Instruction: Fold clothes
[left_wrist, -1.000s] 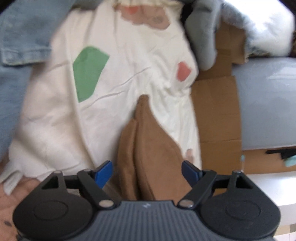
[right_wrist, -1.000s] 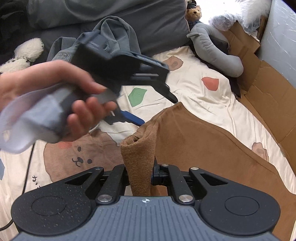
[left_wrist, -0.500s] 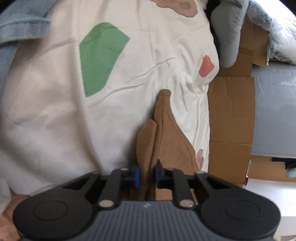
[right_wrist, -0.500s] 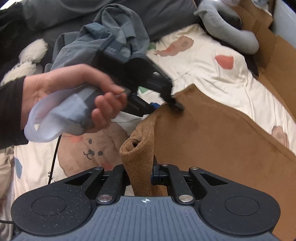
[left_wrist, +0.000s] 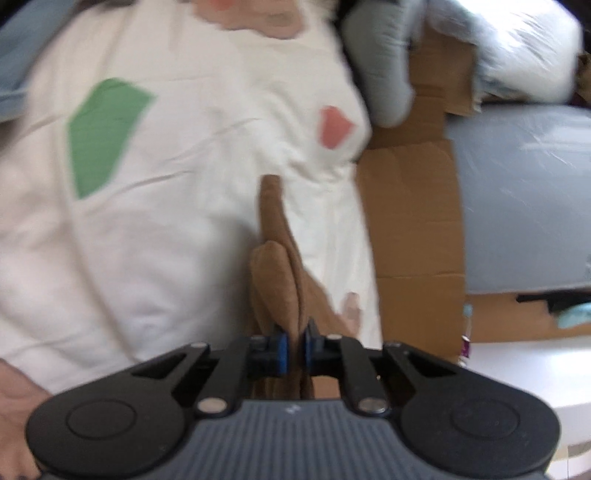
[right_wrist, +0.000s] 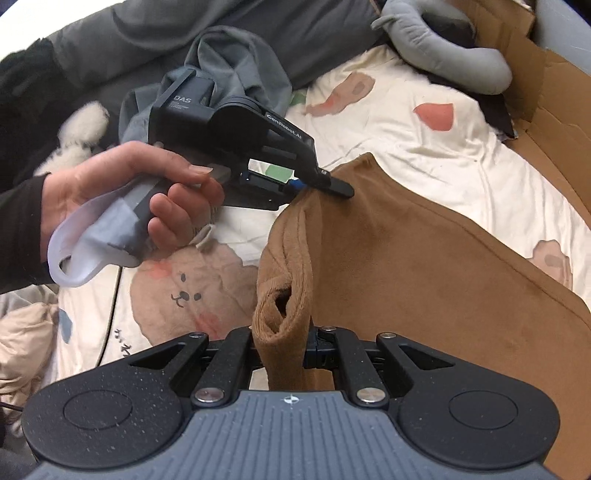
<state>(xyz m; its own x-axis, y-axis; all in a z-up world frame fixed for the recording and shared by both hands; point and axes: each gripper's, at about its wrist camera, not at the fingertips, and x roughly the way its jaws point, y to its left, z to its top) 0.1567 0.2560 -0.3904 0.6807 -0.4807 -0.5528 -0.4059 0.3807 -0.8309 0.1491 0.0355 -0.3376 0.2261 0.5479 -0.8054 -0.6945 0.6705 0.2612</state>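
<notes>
So my right gripper (right_wrist: 286, 349) is clamped on a rolled edge of the brown garment (right_wrist: 406, 280), bunched right between my jaws. My left gripper (left_wrist: 293, 345) has just been closing and now pinches another fold of it. Past both, the rest drapes onto the cream sheet (left_wrist: 192, 206), cardboard (left_wrist: 410, 206) off right.

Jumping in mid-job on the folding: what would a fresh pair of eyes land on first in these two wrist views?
First, the brown garment, spread across the cream printed bedsheet and pinched at two spots on its near edge. The right gripper clamps a rolled cuff at the bottom of its own view, while the left gripper, held in a hand, is shut on a corner further up. Grey clothes lie heaped behind, cardboard along the bed's right side.
</notes>
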